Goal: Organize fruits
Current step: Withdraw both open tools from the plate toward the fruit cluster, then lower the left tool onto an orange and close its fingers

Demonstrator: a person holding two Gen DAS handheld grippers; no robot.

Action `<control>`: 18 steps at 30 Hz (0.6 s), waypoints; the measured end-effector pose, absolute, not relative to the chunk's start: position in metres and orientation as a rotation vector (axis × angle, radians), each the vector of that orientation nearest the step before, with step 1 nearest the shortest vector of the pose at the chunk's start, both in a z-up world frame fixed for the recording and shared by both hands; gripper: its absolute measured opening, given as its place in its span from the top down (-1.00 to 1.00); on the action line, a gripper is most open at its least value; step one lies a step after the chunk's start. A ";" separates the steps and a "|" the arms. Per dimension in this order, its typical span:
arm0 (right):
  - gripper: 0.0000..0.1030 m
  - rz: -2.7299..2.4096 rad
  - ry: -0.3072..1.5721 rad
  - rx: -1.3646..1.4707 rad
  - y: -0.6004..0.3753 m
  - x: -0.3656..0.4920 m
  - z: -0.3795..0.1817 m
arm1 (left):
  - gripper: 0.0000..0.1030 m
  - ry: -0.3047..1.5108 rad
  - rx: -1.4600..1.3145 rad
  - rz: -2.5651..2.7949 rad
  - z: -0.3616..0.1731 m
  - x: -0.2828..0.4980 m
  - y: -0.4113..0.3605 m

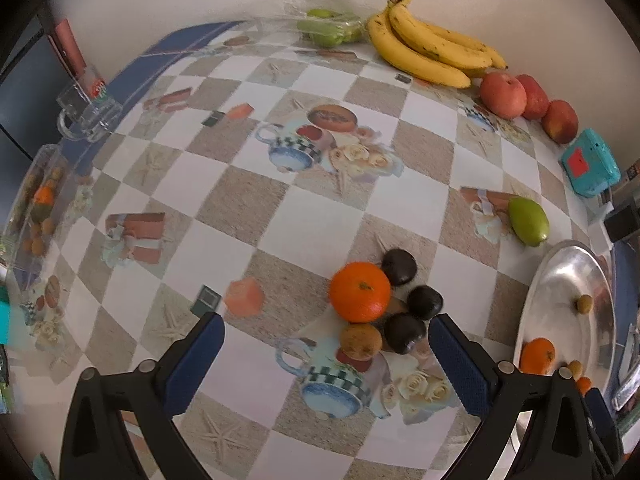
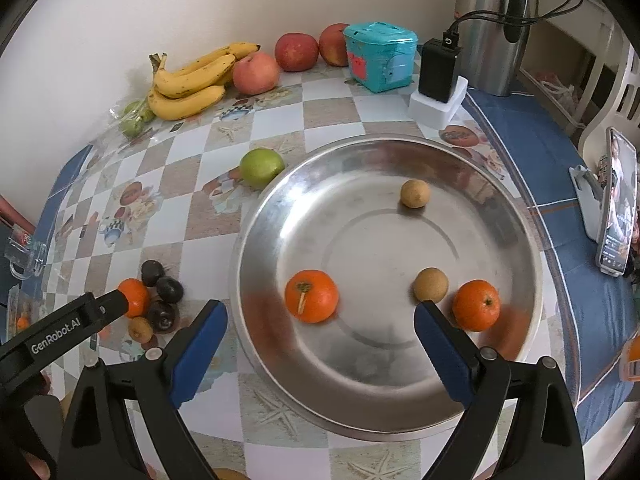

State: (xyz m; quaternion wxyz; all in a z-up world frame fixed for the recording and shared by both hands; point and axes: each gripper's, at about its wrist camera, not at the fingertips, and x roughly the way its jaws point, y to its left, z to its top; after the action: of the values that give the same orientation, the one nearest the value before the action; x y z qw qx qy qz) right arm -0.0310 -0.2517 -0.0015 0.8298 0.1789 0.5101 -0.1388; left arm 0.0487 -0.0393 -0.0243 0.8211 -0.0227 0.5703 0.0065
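While the left gripper (image 1: 326, 356) hangs low over the bench (image 1: 248, 152), its fingers (image 1: 198, 360) stand wide apart with nothing between the pads. Just ahead of them, nearer the right finger, sits a tight cluster: an orange (image 1: 359, 291), three dark fruits (image 1: 404, 332) and a small brown fruit (image 1: 361, 341), all touching or nearly so. Farther ahead and to the right lies a green fruit (image 1: 528, 221). Far ahead against the wall are bananas (image 1: 428, 46), apples (image 1: 503, 95) and a bag of green fruit (image 1: 330, 30). Off to the right of the fingers is a steel tray (image 1: 560, 276) with fruit in it, and a teal box (image 1: 590, 168) beyond it.

From the right wrist view, the right gripper (image 2: 320, 330) hovers over the near rim of the tray (image 2: 280, 216), fingers (image 2: 200, 344) also spread wide and empty. Between and just ahead of the fingers lies one orange (image 2: 311, 296); a second orange (image 2: 476, 305) sits just outside the right finger, with a brown fruit (image 2: 430, 285) touching that fingertip's line and another brown fruit (image 2: 415, 193) farther ahead. Left of the fingers, the cluster (image 2: 158, 300) sits on the bench beside the left gripper's arm (image 2: 60, 336).
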 end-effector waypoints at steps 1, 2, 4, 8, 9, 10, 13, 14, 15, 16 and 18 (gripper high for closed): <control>-0.84 -0.289 1.082 0.381 -0.251 -0.031 -0.001 | -1.00 1.203 -0.049 0.021 -0.022 0.049 -0.037; -0.84 -0.285 1.081 0.381 -0.249 -0.030 -0.001 | -1.00 1.195 -0.048 0.028 -0.021 0.050 -0.035; -0.84 -0.283 1.080 0.370 -0.245 -0.028 0.000 | -1.00 1.184 -0.049 0.038 -0.018 0.052 -0.031; -0.84 -0.276 1.076 0.374 -0.239 -0.025 0.002 | -1.00 1.188 -0.072 0.045 -0.017 0.056 -0.022; -0.84 -0.277 1.079 0.369 -0.237 -0.024 0.003 | -1.00 1.190 -0.081 0.044 -0.018 0.057 -0.020; -0.84 -0.276 1.080 0.361 -0.235 -0.022 0.003 | -1.00 1.192 -0.085 0.040 -0.018 0.057 -0.019; -0.84 -0.260 1.074 0.353 -0.227 -0.019 0.007 | -1.00 1.184 -0.080 0.038 -0.015 0.059 -0.017; -0.84 -0.252 1.073 0.347 -0.223 -0.017 0.008 | -1.00 1.175 -0.076 0.042 -0.014 0.060 -0.015; -0.84 -0.248 1.071 0.338 -0.220 -0.016 0.009 | -1.00 1.169 -0.074 0.047 -0.013 0.060 -0.014; -0.84 -0.246 1.072 0.328 -0.217 -0.014 0.010 | -1.00 1.163 -0.075 0.052 -0.011 0.061 -0.012; -0.84 -0.237 1.078 0.314 -0.210 -0.010 0.011 | -1.00 1.153 -0.078 0.058 -0.009 0.063 -0.008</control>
State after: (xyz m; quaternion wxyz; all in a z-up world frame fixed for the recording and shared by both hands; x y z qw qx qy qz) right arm -0.0103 -0.2099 0.0109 0.8399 0.1487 0.5098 -0.1122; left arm 0.0631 -0.0075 -0.0093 0.8371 -0.0367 0.5451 0.0276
